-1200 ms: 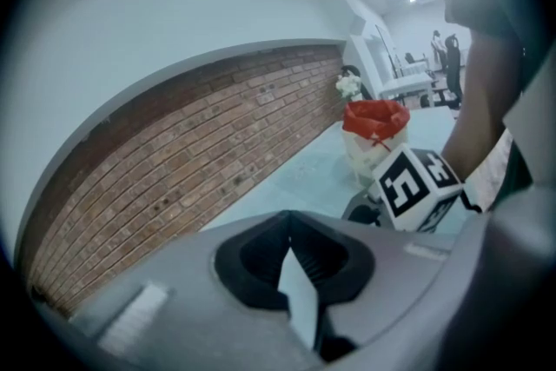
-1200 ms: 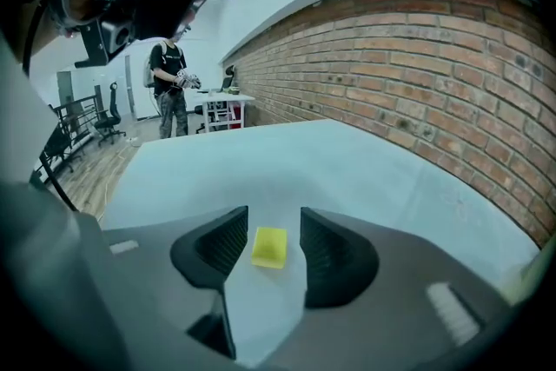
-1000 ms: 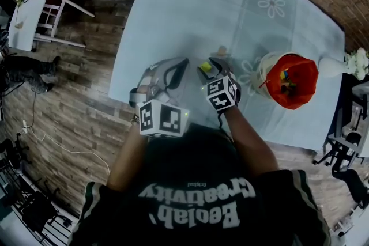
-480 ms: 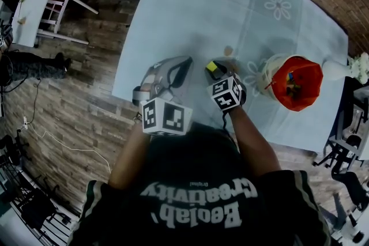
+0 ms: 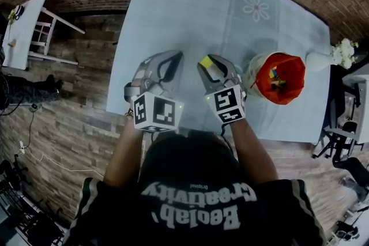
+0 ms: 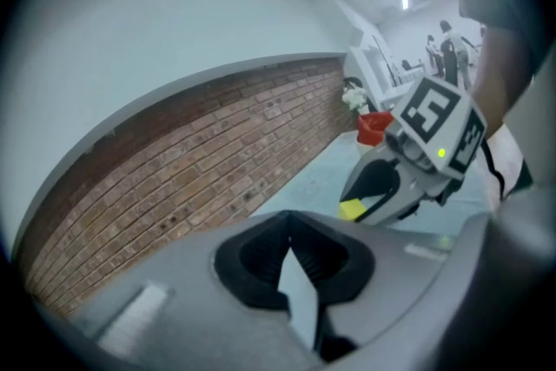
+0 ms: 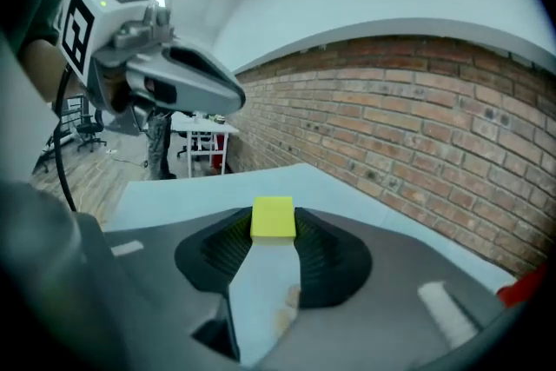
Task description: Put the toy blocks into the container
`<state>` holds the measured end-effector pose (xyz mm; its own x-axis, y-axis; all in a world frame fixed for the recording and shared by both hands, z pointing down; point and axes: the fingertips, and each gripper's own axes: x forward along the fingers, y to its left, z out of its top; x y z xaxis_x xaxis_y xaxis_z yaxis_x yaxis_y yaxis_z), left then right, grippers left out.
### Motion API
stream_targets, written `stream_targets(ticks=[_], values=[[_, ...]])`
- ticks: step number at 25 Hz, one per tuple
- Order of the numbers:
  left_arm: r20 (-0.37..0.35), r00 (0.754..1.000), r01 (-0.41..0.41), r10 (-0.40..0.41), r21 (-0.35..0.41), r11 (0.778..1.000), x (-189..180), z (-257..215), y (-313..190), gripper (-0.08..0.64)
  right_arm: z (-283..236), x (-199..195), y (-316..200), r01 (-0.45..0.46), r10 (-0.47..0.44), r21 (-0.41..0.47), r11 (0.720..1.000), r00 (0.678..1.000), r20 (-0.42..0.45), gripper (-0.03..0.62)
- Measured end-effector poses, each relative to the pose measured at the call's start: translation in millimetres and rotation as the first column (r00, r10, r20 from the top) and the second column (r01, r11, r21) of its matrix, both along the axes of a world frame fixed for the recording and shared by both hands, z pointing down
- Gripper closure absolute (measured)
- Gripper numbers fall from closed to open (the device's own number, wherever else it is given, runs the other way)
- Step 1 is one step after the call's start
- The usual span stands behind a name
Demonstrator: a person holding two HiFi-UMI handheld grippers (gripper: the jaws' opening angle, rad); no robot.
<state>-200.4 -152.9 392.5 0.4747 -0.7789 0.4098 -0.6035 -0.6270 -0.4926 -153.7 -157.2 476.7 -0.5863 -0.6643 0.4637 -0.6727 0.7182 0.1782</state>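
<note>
Head view hides a good deal from me. The person's head and shirt [image 5: 196, 204] cover the near edge of the table [image 5: 190, 3], and both forearms run in under the marker cubes.

The right gripper [image 5: 209, 64] pinches a yellow block [image 5: 205, 60] at its tips, held above the table. The container [image 5: 281, 78] sits off to its right, apart from it. Its jaws have just been closing. The right gripper view shows the block seated square between the pads, with only its top and one face visible. The left gripper [image 6: 289, 223] hangs beside it, jaws pressed together at the tips with nothing in them.

Inside the container I make out a few coloured bits, too small to tell apart, and I cannot identify a white part on its left side. In the left gripper view the right gripper covers the container's lower part. In the right gripper view only a red sliver shows at the frame's right edge. A white vase [image 5: 320, 59] stands just past the container, its flowers blurred.

For writing, the shirt reads "Beolab Creativity", upside down to me, with a smaller word above it that I cannot read with certainty. The marker cubes carry black-and-white squares only, no words.
</note>
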Motion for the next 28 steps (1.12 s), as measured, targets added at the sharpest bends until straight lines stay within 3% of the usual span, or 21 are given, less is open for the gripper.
stream_targets(ticks=[2,5,7,14,28], values=[[-0.007,1.000,-0.010,0.010,0.020,1.000,6,-11,-3,0.557,-37,3,4,0.015,-0.017,0.102,0.995,1.000,0.023,0.440],[-0.013,1.000,-0.012,0.012,0.050,0.999,13,-25,-7,0.557,-96,9,12,0.027,-0.047,0.268,0.963,0.997,0.069,0.440],[-0.016,1.000,-0.012,0.013,0.060,0.998,19,-31,-9,0.557,-116,13,18,0.030,-0.058,0.305,0.952,0.995,0.084,0.440],[-0.003,0.996,-0.090,0.091,0.081,0.993,79,-41,-14,0.557,-127,56,24,0.029,-0.062,0.294,0.955,0.993,0.103,0.440],[-0.049,0.958,-0.279,0.284,0.084,0.957,272,-38,-2,0.557,-129,262,40,-0.212,0.181,0.299,0.930,0.975,0.127,0.440]])
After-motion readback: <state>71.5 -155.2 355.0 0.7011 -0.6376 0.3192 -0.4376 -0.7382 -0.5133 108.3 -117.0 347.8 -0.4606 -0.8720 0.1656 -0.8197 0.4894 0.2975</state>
